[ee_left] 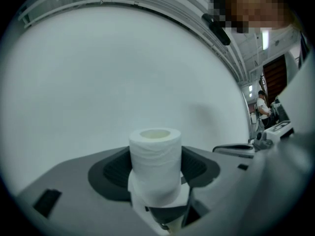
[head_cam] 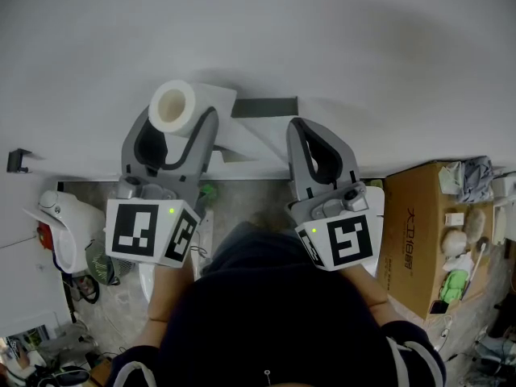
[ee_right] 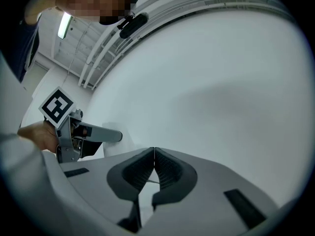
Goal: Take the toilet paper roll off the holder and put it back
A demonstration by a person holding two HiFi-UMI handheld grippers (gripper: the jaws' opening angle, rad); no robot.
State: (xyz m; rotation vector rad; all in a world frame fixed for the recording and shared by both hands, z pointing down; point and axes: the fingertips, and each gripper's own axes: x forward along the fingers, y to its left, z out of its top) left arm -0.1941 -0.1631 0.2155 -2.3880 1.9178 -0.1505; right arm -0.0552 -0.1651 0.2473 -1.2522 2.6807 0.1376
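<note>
**Item 1. Left gripper** (head_cam: pixel 177 119): grey moulded shell with dark ribbed pads. The jaws are spread wide and closed on the sides of the toilet paper roll (ee_left: pixel 155 163). The roll is held upright between the pads, its hollow core open at the top.

**Item 2. Toilet paper roll:** a white, soft, faintly quilted cylinder. A loose sheet is seen hanging down below it. It is off the holder (head_cam: pixel 264 107), just beside the holder's left end.

**Item 3. Right gripper** (ee_right: pixel 154 154): same build. The jaws are brought fully together, pad against pad, and nothing is held. It is kept below the holder's right end.

**Item 4. Holder:** a flat, dark grey bar fixed level on the wall (head_cam: pixel 363 47).

**Item 5. Wall:** plain, white and smooth, with broad open surface above and to the right of the holder.

**Item 6. Cardboard box** (head_cam: pixel 411 232): brown, set on the floor well right of both grippers.
</note>
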